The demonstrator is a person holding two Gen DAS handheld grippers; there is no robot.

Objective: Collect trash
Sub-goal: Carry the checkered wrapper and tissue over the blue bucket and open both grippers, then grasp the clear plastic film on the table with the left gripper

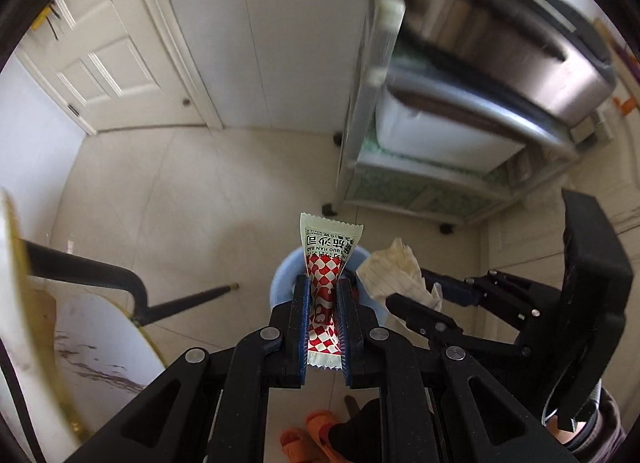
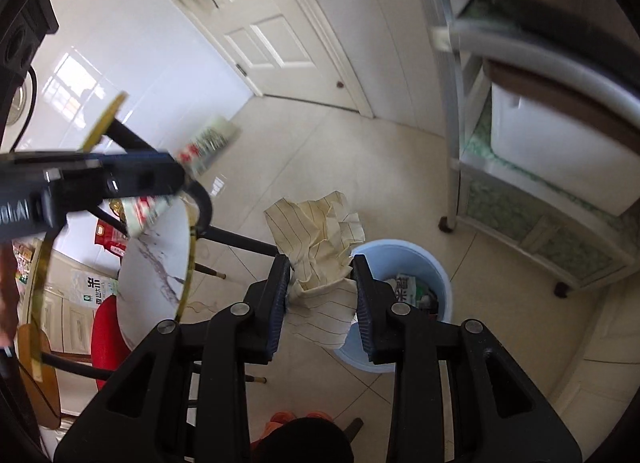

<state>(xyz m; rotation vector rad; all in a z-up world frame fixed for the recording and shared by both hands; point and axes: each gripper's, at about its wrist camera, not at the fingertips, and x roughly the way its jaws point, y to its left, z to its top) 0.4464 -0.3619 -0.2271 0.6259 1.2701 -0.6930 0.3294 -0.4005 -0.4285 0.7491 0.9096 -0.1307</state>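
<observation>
Left wrist view: a light, slippery ketchup sachet (image 1: 325, 291) is pinched mid-length by the left hand-held gripper (image 1: 324, 327); soft crumpled paper (image 2: 320, 259) is pinched by the right hand-held gripper (image 2: 322, 299), the blue bin (image 2: 416, 259) lying just beyond.

Left gripper (image 1: 323, 295): matte black plastic linkage arms, round silver pivot screws, blue ribbed pads (image 1: 303, 327) inside the fingers. Right gripper (image 2: 322, 287): same build, black links, silver screws, blue pads (image 2: 280, 303). Person: dark trousers, orange slippers (image 1: 316, 437).
</observation>
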